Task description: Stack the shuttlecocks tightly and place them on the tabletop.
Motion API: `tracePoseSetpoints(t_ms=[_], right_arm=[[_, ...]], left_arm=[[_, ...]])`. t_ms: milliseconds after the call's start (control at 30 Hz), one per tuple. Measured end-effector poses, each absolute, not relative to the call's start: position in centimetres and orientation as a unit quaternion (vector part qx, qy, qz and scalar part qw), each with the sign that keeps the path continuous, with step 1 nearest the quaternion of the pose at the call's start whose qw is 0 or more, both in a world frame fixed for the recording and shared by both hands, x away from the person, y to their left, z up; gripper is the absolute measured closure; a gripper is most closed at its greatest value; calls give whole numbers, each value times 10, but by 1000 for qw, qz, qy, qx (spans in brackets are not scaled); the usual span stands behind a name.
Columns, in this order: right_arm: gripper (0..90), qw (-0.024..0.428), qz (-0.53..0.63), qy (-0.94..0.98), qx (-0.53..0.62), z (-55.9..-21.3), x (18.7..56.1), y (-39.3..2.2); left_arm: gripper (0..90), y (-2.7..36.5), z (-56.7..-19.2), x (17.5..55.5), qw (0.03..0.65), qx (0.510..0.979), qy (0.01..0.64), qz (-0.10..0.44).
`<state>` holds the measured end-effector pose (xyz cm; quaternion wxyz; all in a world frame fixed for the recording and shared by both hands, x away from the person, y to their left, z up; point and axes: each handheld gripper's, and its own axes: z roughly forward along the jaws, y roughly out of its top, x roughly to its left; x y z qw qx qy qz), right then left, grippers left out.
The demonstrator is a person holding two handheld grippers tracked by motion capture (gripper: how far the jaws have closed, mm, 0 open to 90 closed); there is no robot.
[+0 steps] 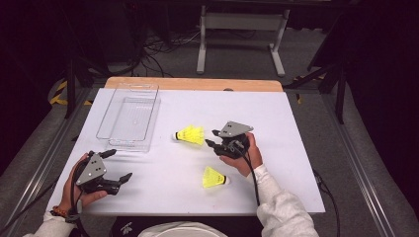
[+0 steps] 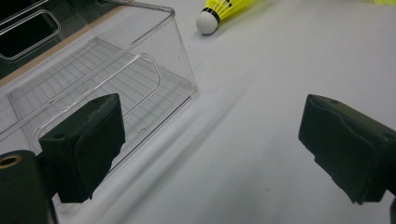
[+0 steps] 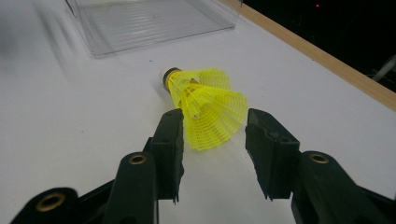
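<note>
High view: the right gripper [image 1: 210, 138] points at the yellow shuttlecock [image 1: 189, 135], just right of the clear box [image 1: 129, 114]. A second shuttlecock [image 1: 214, 177] lies farther from the box, nothing between.
Left gripper view: the left gripper [image 2: 210, 154] waits wide open and empty beside the box, likely for later.
Right gripper view: jaws part open beside the shuttlecock's skirt, not squeezing.

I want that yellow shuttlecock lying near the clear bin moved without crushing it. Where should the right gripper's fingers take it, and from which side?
Grip the shuttlecock low on its skirt, close to the white cork, where the mesh is narrow and stiffer. It lies on its side with the cork toward the clear bin and the flared end toward the right gripper, so probably come from above, fingers straddling the skirt.
</note>
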<state>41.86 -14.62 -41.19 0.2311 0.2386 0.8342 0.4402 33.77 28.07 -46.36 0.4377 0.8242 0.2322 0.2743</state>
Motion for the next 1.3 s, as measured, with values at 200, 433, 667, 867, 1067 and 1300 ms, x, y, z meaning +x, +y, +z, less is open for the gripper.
tracePoseSetpoints(t_ms=[200,433,667,867,1067,1300], right_arm=[[562,237,447,827,245,-405,409,-160],[536,237,451,825,246,-400,396,-171],[489,242,444,828,243,-401,387,-178],[446,247,444,826,244,-403,379,-185],[394,245,450,824,243,-405,371,-189],[329,237,441,830,244,-409,364,-194]], left_arm=[[81,281,-464,338,437,825,232,275],[81,280,-464,338,437,825,232,274],[81,281,-463,338,437,824,232,275],[81,281,-463,337,436,825,230,275],[81,281,-463,337,436,825,230,275],[80,281,-463,337,437,825,230,275]])
